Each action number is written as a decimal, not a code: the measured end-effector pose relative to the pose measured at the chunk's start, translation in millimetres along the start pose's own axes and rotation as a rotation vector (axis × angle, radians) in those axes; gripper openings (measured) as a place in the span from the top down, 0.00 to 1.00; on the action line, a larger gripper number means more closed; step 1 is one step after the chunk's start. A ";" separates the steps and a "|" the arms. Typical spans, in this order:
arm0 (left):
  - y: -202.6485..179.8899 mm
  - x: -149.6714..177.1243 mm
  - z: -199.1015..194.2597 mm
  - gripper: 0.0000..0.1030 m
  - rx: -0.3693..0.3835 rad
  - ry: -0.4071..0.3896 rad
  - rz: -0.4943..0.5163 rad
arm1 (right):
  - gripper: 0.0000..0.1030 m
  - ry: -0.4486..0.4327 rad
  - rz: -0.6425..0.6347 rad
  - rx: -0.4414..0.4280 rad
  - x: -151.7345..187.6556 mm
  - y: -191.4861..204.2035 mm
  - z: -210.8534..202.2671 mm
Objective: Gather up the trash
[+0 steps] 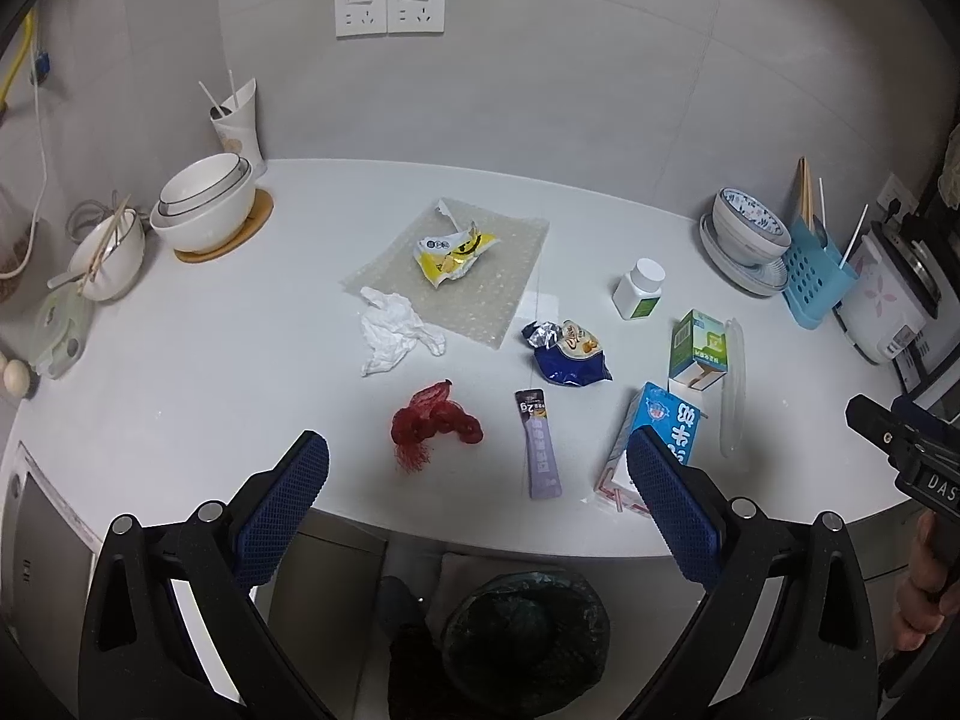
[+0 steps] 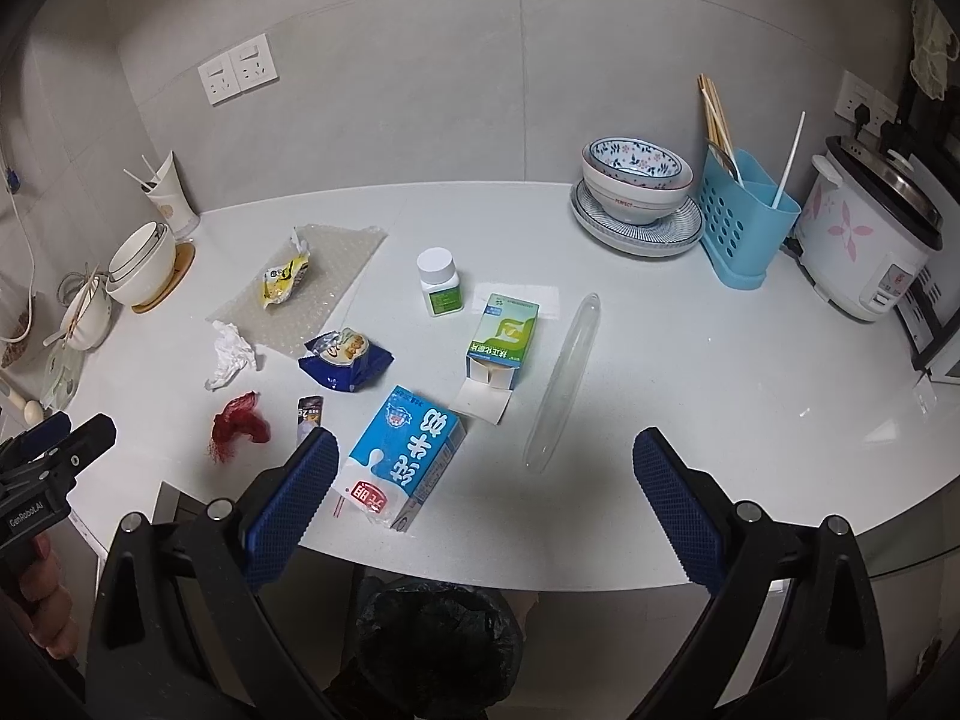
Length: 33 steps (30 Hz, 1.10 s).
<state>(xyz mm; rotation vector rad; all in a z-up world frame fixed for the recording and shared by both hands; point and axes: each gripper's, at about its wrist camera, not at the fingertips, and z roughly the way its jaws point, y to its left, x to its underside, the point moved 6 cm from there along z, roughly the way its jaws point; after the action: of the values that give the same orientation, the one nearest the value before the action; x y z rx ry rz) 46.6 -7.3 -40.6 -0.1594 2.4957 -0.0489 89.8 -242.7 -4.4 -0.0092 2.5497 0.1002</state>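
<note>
White counter (image 1: 180,372) against a grey tiled wall, double wall socket (image 1: 390,9) above it. Landmark for positions: the blue milk carton (image 2: 408,456), lying on its side near the counter's front edge.

Trash on the counter, all relative to the carton:
- purple sachet (image 1: 538,447) just to its left, near but apart
- red net bag (image 1: 433,423) further left, bunched up
- blue snack wrapper (image 1: 570,354) behind and slightly left
- crumpled white tissue (image 1: 396,330) well to the left and behind
- yellow wrapper (image 1: 453,252) far behind, resting on a sheet of bubble wrap (image 1: 516,282)
- green medicine box (image 2: 501,333) behind and right, front flap open
- clear plastic tube (image 2: 561,384) to the right, lying flat
- white pill bottle (image 2: 440,282) behind, upright

Black-lined trash bin (image 2: 438,630) sits on the floor below the counter edge, in front of the carton.

Left gripper (image 1: 477,498): jaws spread wide, holding nothing, over the front edge (carton corner shows behind its right finger; contact cannot be told).

Right gripper (image 2: 480,504): jaws spread wide, holding nothing, hovering in front of the carton.
</note>
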 end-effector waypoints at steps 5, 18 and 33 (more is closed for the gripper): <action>-0.1 -1.5 4.0 0.06 0.017 0.009 0.005 | 0.08 -0.004 -0.013 0.011 -2.7 1.4 -2.0; -2.4 -5.2 -0.1 0.06 0.024 -0.019 0.030 | 0.08 -0.036 0.030 0.036 -7.6 -2.8 -10.1; -3.8 4.3 -7.8 0.06 0.030 -0.008 0.023 | 0.08 -0.037 0.034 0.029 -0.6 -3.2 -18.2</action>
<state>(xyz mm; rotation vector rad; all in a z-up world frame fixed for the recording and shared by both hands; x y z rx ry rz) 38.9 -11.6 -36.6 -0.1180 2.4870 -0.0758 80.3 -247.2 10.7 0.0465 2.5149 0.0755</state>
